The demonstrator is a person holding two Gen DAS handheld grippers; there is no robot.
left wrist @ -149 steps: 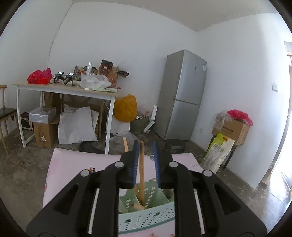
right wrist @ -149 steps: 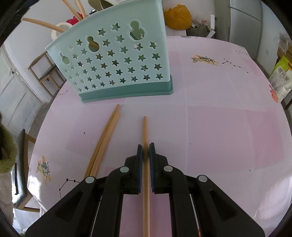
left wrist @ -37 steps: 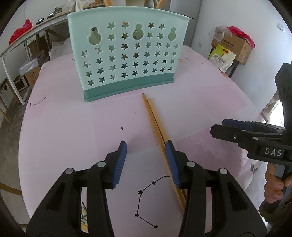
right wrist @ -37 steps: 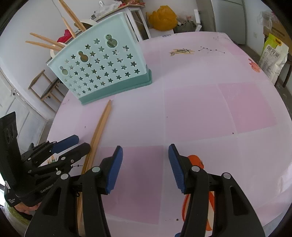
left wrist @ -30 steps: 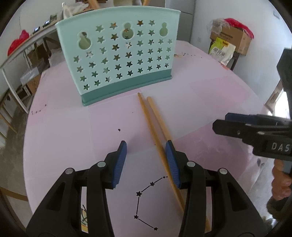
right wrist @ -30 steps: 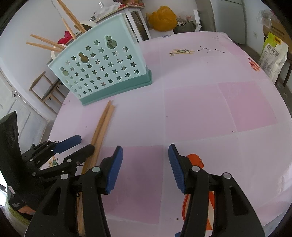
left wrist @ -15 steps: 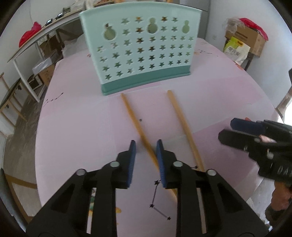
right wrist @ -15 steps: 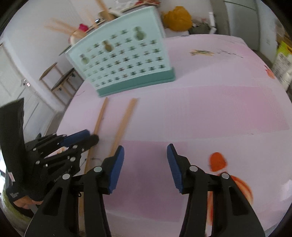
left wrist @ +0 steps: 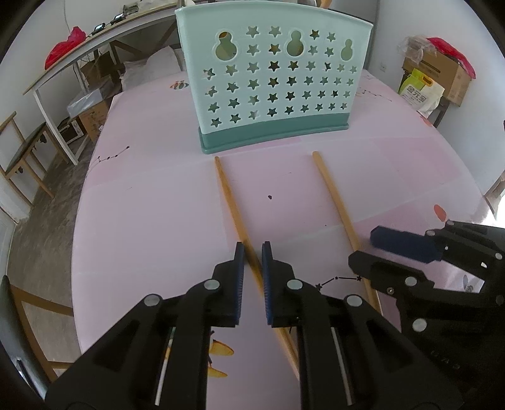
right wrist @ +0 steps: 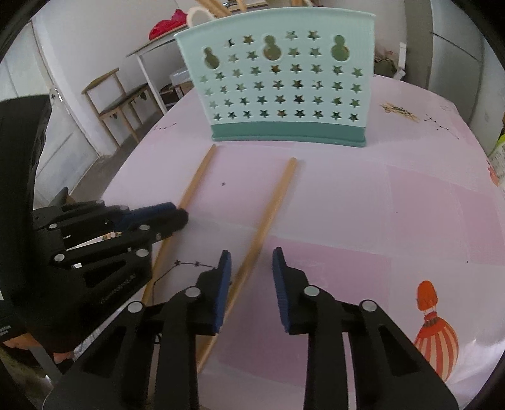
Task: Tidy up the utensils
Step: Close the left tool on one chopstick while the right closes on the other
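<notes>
The left gripper [left wrist: 252, 252] is seen closing on the left-hand chopstick [left wrist: 229, 198], which passes between its blue ribbed pads; whether the pads already press on the wood cannot be told, since the stick is blurred just there. The right gripper [right wrist: 251, 263] is also closing, its jaws set wider, with the right-hand chopstick [right wrist: 271, 205] lying between them close beside the left pad and clear of the other. Both chopsticks are laid flat on the table, their far ends pointing at the utensil holder [left wrist: 271, 85] and stopping just short of its base; they are spread well apart. They are slender, round and of pale wood. The near ends are hidden under the black gripper bodies. The holder is made of mint-green plastic with a darker teal foot, its curved front wall pierced by rows of stars and three gourd-shaped holes. Wooden sticks [right wrist: 214, 5] are seen rising from behind its rim, cut off by the top of the picture. The table [right wrist: 410, 195] is covered in a smooth pink sheet printed with small constellations and a striped orange figure [right wrist: 432, 328]. At the room's edge a yellow-green bag [left wrist: 421, 91] bears printed characters too small to be read.
</notes>
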